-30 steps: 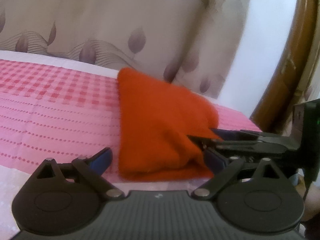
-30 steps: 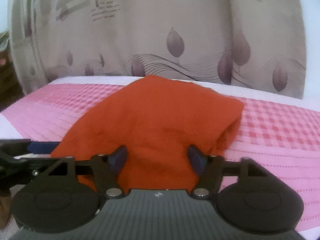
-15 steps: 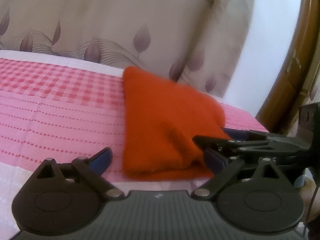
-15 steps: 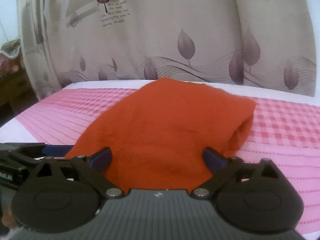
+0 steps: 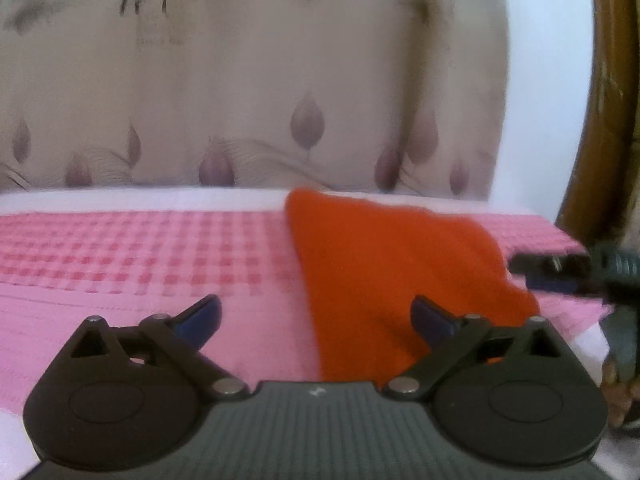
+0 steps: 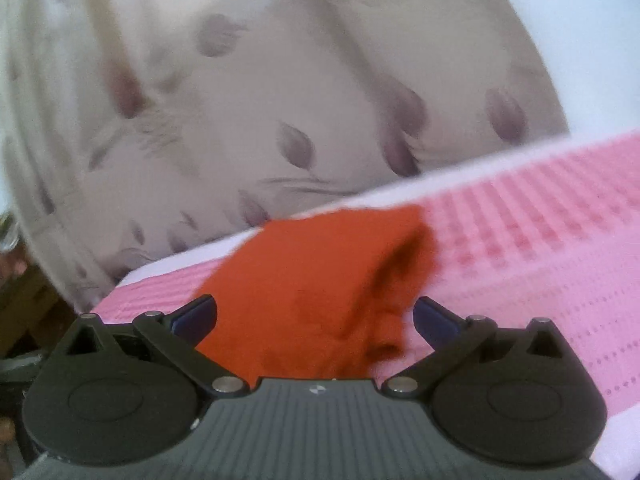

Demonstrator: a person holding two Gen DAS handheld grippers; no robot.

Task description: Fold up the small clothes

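A folded orange cloth (image 5: 380, 272) lies on the pink checked bed cover (image 5: 120, 260), toward its right end. My left gripper (image 5: 316, 314) is open; its left finger is over bare cover and its right finger (image 5: 432, 316) over the cloth's near edge, with nothing gripped. In the right wrist view, the orange cloth (image 6: 320, 272) sits between and beyond the wide jaws of my right gripper (image 6: 316, 312). Those jaws are opening and the pads are clear of the cloth. That view is tilted and blurred. My right gripper (image 5: 552, 272) also shows beside the cloth's right edge.
A beige leaf-print curtain (image 5: 280, 80) hangs behind the bed. A curved brown wooden frame (image 5: 612, 100) stands at the far right. The bed cover (image 6: 540, 240) stretches on to the right in the right wrist view. Dark furniture (image 6: 24, 312) sits at the left.
The right jaws have spread wider and let the cloth's edge go. Both grippers have pulled back from the cloth. The right wrist view has rolled. The cloth stays on the bed.
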